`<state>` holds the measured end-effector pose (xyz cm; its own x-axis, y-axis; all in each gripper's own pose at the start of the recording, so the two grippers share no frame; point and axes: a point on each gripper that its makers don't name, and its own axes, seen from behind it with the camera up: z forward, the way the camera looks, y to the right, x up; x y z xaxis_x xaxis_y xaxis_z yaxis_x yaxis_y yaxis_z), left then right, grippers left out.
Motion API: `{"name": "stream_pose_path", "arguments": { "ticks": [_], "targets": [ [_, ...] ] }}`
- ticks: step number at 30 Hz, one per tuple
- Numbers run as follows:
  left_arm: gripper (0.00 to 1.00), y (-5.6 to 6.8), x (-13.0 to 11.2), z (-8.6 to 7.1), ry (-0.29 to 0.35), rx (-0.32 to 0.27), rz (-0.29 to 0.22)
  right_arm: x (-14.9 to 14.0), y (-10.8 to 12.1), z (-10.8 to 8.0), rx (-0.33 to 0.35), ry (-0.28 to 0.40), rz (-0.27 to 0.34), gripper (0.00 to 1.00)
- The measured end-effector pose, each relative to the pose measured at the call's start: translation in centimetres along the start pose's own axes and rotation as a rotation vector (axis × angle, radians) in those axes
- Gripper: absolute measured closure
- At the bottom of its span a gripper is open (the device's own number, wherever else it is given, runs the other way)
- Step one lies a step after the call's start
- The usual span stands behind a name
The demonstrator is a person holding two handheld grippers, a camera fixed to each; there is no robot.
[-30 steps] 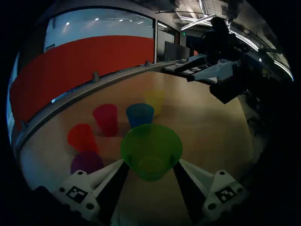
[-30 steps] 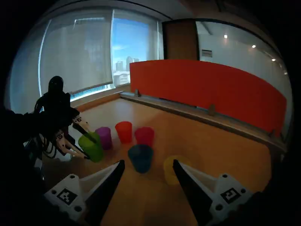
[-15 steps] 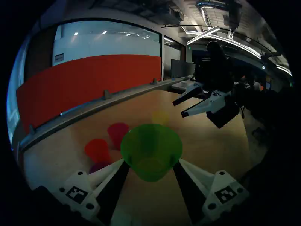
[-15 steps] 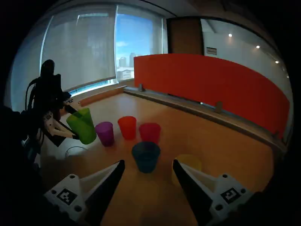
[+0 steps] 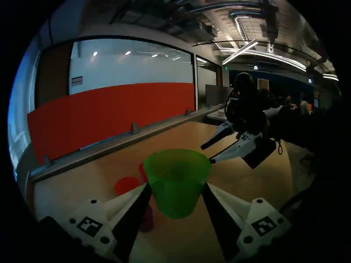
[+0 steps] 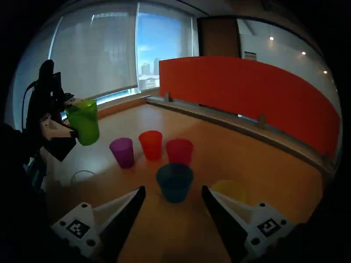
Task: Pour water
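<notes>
The left claw (image 5: 176, 187) grips an upright green cup (image 5: 177, 173).

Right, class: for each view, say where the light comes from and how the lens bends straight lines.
Left gripper view: dim, lit by ceiling strip lights; the red partition bows along its top edge. Right gripper view: daylight from the window backlights the green cup, which glows; the partition bows there too.

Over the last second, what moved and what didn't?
The left gripper, shut on the green cup throughout, lifted it from beside the purple cup to well above the table. The right gripper stayed open and empty, near the blue cup. The purple cup, orange cup, red cup, blue cup and yellow cup stayed put.
</notes>
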<state>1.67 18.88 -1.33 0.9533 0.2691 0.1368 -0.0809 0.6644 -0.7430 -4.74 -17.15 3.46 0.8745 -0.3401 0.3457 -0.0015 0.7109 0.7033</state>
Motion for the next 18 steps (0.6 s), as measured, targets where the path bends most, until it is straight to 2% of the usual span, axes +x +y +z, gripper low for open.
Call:
{"name": "stream_pose_path", "arguments": {
  "ticks": [18],
  "targets": [
    [0.2, -0.3, 2.2, -2.2, 0.083, 0.025, 0.005, -1.0, -0.6, 3.1, 0.014, -0.032, -0.016, 0.01]
  ]
}}
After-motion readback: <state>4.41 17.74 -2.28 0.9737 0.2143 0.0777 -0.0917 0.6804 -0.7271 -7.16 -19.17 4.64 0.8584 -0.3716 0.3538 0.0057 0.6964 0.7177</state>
